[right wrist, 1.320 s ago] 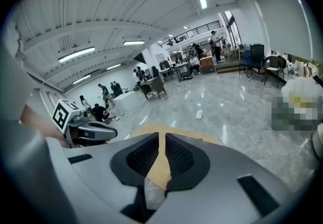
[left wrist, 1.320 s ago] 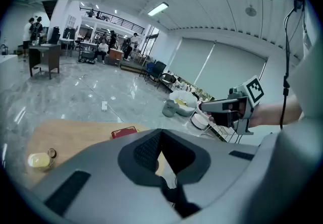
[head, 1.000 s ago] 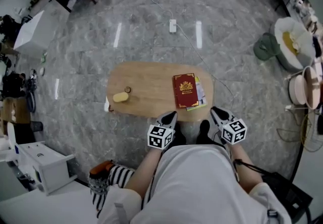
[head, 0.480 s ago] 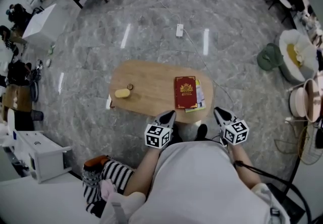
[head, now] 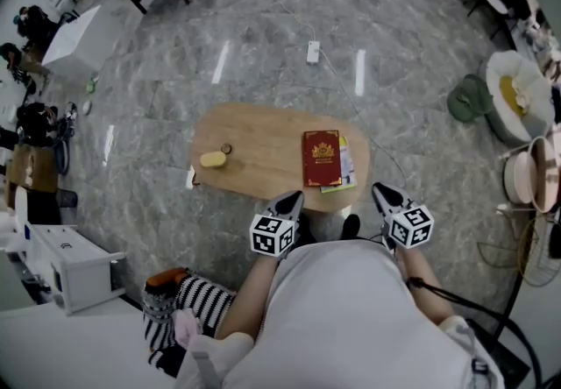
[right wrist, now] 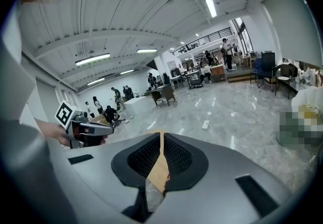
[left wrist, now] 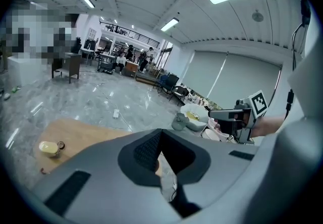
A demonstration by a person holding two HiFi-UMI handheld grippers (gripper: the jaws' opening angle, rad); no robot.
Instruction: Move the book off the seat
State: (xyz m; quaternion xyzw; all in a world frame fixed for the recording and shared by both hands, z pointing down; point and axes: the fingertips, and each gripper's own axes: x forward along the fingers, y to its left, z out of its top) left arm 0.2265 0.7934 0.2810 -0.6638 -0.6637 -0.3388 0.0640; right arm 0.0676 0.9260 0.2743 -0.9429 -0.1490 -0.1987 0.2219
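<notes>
The red book [head: 322, 158] covers most of a pamphlet [head: 349, 170] beneath it.

The left gripper [head: 293, 199] points toward one o'clock and the right gripper [head: 379, 192] toward eleven o'clock, both with jaws closed and empty.

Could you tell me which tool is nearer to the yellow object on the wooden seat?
Left. The left tool is below-right of the yellow object; the right tool is farther right.
</notes>
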